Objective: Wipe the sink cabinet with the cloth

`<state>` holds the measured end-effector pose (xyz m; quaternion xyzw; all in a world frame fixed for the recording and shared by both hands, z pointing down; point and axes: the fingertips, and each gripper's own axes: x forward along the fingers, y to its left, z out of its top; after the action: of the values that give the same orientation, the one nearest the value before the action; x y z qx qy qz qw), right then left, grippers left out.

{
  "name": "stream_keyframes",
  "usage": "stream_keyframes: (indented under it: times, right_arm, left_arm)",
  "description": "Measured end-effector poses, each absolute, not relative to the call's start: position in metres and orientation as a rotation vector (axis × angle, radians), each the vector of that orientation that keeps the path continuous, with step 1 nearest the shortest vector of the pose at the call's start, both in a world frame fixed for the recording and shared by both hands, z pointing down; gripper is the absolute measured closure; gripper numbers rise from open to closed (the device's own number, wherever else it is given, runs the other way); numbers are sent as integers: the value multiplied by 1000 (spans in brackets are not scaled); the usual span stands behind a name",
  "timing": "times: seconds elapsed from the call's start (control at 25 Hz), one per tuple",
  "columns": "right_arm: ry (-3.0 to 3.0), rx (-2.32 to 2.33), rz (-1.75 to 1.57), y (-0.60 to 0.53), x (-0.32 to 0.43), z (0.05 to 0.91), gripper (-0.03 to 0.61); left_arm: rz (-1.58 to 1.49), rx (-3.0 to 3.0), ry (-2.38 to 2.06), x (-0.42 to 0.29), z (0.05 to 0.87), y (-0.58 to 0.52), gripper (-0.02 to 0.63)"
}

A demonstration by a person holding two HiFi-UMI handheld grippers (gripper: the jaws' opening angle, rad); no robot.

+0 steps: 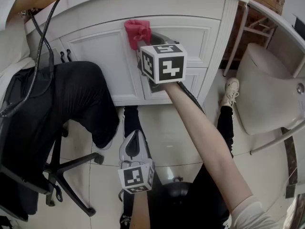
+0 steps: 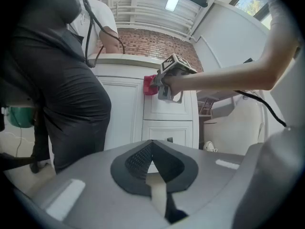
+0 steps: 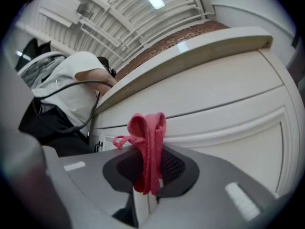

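Cloth [image 3: 147, 137] clamped in right hand-held gripper [image 3: 148, 171] presses against sink cabinet [image 3: 228, 104].

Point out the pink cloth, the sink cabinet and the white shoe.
pink cloth [image 3: 148, 147], right gripper view, bunched fold.
sink cabinet [image 1: 100, 56], head view, left door panel.
white shoe [image 1: 231, 90], head view, its upper.

Pink cloth [image 3: 148, 130], white sink cabinet [image 1: 95, 49], grey right claw [image 3: 148, 162]
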<state>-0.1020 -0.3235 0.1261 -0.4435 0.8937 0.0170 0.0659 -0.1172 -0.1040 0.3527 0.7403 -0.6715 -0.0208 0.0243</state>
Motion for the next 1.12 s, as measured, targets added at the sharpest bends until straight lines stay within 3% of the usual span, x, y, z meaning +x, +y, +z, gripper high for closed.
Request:
stream_keyframes:
  times: [0.2,0.48,0.64,0.72,0.96,1.12]
  right_arm:
    - [2592,-1425,8,-333,-34,123,515]
    - [2314,-1825,14,-343,135,126,517]
    - [2180,-2015,10,-335,177,131,518]
    - [2232,-1968,57,-320,143,131,519]
    - [2649,-1489,31,-294,-81,165,518]
    - [2721,-1560,56,-314,-117,192,518]
  left_arm:
    - [-61,2251,-2085,-124,359,-102,600]
    - [-64,2271,-2069,-115,358,-107,600]
    - [-80,2277,-2058,-110,357,-105,600]
    - [-68,2281,-2050,-111,359,-103,600]
    - [-120,2234,-2057,-123,359,-96,600]
    - [-64,2292,-2028,-110,365,-93,600]
